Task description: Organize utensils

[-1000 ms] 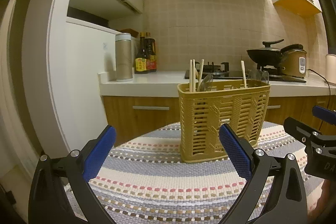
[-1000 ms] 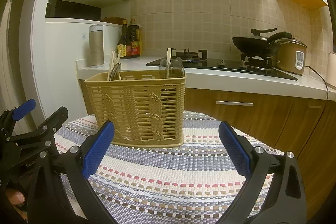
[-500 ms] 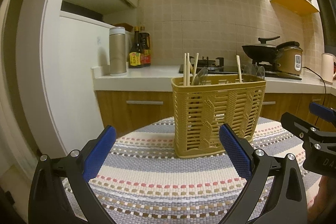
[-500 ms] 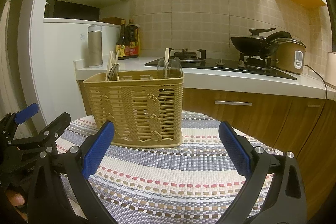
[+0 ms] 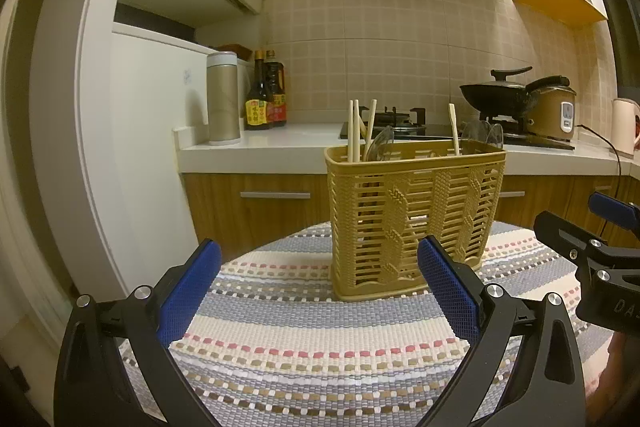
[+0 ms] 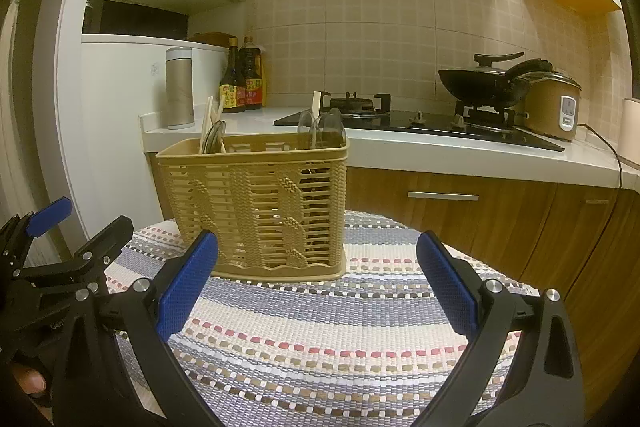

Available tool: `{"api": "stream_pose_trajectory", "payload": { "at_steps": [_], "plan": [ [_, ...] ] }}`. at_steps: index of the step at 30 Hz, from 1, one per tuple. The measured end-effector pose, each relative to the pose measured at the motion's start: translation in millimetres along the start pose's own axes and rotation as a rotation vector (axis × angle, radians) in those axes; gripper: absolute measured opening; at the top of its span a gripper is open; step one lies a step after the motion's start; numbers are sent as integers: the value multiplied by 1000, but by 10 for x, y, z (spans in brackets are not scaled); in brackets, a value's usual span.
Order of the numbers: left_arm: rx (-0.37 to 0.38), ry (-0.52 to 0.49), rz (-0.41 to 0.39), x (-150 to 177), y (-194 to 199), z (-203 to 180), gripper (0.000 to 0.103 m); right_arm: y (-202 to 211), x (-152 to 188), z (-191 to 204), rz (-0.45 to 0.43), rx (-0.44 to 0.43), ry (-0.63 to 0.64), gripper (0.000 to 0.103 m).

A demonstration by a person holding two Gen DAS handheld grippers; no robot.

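Observation:
A tan plastic utensil basket (image 5: 414, 219) stands on a round table with a striped woven cloth (image 5: 320, 339). It holds wooden chopsticks (image 5: 354, 135) and clear spoons (image 5: 482, 135). In the right wrist view the basket (image 6: 256, 207) sits at the centre left, chopsticks (image 6: 208, 123) at its left end. My left gripper (image 5: 320, 287) is open and empty, short of the basket. My right gripper (image 6: 316, 283) is open and empty, just in front of the basket. Each gripper shows at the edge of the other's view.
Behind the table runs a kitchen counter (image 5: 280, 143) with a steel canister (image 5: 223, 99), sauce bottles (image 5: 266, 95), a gas hob, a wok (image 6: 484, 83) and a rice cooker (image 6: 554, 105). A white fridge (image 5: 132, 147) stands at the left.
Both grippers have drawn slightly back and tilted, so the basket sits a little differently in each view. Both stay open and empty.

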State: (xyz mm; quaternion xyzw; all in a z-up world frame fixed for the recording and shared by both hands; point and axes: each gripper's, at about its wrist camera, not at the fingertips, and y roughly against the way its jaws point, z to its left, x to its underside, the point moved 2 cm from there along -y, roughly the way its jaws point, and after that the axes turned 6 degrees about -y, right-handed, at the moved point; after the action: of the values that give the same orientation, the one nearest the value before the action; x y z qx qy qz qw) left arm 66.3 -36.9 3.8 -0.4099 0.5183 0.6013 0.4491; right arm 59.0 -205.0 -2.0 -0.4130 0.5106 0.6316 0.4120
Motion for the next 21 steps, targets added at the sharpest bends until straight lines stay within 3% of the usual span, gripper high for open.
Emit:
{"api": "stream_pose_trajectory", "payload": {
  "at_steps": [21],
  "plan": [
    [2, -2, 1, -3, 6, -15, 95, -17, 5, 4, 7, 3, 6, 95]
  ]
}}
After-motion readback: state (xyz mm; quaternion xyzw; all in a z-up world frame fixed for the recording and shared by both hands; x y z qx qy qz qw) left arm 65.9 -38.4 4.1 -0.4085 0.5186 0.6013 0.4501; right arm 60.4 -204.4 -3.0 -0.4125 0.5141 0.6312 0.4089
